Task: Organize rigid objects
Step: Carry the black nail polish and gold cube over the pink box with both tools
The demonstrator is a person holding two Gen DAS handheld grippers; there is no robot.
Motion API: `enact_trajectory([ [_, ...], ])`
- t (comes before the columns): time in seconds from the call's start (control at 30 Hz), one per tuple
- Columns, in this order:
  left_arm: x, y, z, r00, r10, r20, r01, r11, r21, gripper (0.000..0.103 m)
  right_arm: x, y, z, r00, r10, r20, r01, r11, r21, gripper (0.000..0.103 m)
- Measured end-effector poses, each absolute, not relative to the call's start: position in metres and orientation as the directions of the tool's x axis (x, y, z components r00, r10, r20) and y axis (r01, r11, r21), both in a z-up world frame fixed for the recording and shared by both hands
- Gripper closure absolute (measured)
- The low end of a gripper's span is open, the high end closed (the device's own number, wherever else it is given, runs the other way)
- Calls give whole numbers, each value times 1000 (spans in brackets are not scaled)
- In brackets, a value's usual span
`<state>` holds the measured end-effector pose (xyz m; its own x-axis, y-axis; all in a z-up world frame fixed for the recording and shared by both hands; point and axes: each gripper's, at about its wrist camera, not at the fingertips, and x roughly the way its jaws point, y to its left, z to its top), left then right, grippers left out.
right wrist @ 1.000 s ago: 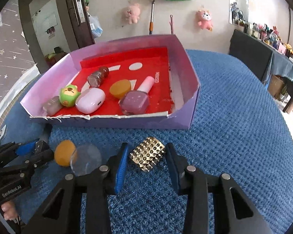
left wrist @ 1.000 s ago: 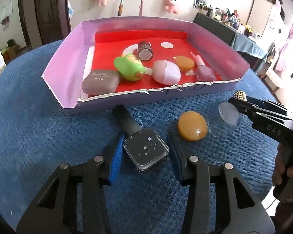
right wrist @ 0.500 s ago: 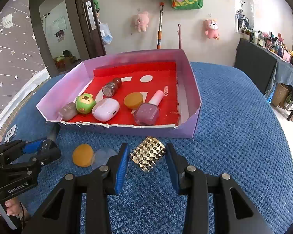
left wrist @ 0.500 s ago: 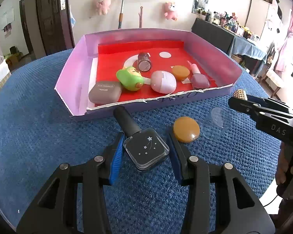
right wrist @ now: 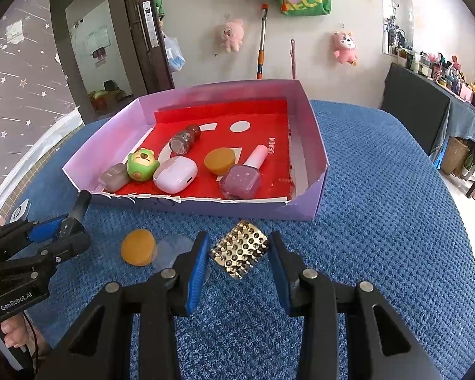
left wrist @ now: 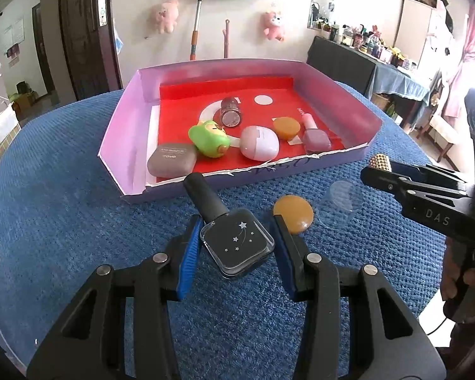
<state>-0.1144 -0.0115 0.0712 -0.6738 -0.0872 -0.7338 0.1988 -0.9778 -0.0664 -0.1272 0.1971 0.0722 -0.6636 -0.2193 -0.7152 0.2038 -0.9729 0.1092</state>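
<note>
- Your left gripper (left wrist: 237,243) is closed on the black nail polish bottle (left wrist: 237,247); both blue pads press its square glass body, and its black cap points forward toward the tray.
- Your right gripper (right wrist: 239,255) is clamped on the gold studded piece (right wrist: 239,250), held tilted between the pads, clear of the blue cloth (right wrist: 380,221).
- Just ahead and to the right of your left gripper, an amber disc (left wrist: 293,213) lies on the cloth, with a clear round lid (left wrist: 342,199) beside it. From your right gripper, both sit to the left.
- The purple tray (left wrist: 123,145), red inside, stands directly ahead of both grippers, beyond the loose items.
- Inside the tray: a brown case (left wrist: 171,160), a green frog figure (left wrist: 209,139), a pink earbud case (left wrist: 258,142), an orange disc (left wrist: 286,128), a mauve polish bottle (left wrist: 315,137) and a glitter bottle (left wrist: 230,112), all lying flat.
- A hand (right wrist: 15,335) grips the left handle.
</note>
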Motion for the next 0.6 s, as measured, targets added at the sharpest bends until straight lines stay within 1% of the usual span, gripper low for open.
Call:
enact_trajectory([
  [0.27, -112, -9, 79, -688, -88, -720, 190, -980, -63, 62, -125, 198, 75, -666, -221, -712, 207, -972, 108, 63],
  [0.6, -119, -20, 106, -717, -87, -692, 186, -980, -70, 62, -127, 197, 92, -684, -233, -691, 227, -969, 103, 62],
])
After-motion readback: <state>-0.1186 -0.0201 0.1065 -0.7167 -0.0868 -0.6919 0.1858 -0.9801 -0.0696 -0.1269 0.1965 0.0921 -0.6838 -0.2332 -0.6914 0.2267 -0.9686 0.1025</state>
